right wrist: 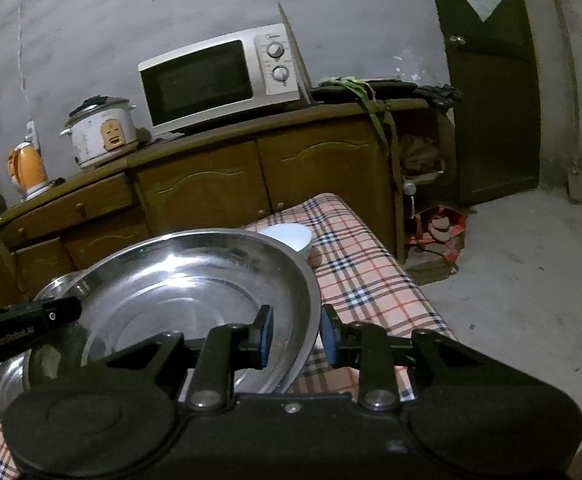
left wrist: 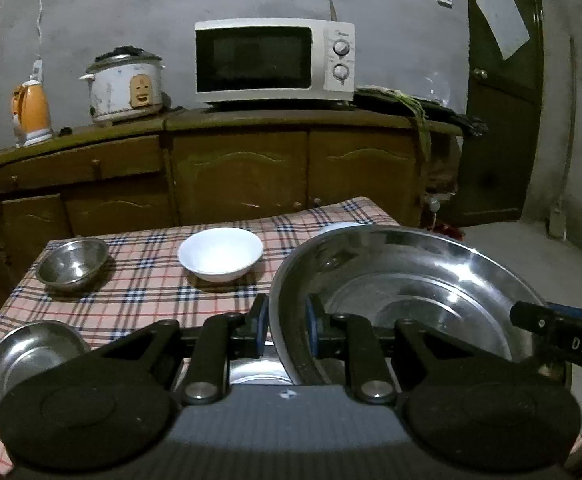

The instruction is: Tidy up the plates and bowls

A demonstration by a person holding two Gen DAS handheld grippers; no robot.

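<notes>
A large steel basin [left wrist: 403, 292] is held above the checked table [left wrist: 143, 292]. My left gripper [left wrist: 287, 330] is shut on its left rim. My right gripper [right wrist: 297, 338] is shut on its right rim [right wrist: 303, 320]; the basin [right wrist: 187, 292] fills that view. A white bowl [left wrist: 220, 254] sits mid-table, a small steel bowl [left wrist: 71, 265] at the far left, a steel plate [left wrist: 27, 354] at the near left. Another steel dish [left wrist: 257, 372] shows under the basin. A second white bowl [right wrist: 289, 236] peeks out behind the basin.
A wooden cabinet [left wrist: 243, 168] stands behind the table with a microwave [left wrist: 273, 60], a rice cooker [left wrist: 125, 86] and an orange kettle [left wrist: 31, 114]. A dark door [right wrist: 491, 80] is at the right, with concrete floor [right wrist: 531, 272] beside the table.
</notes>
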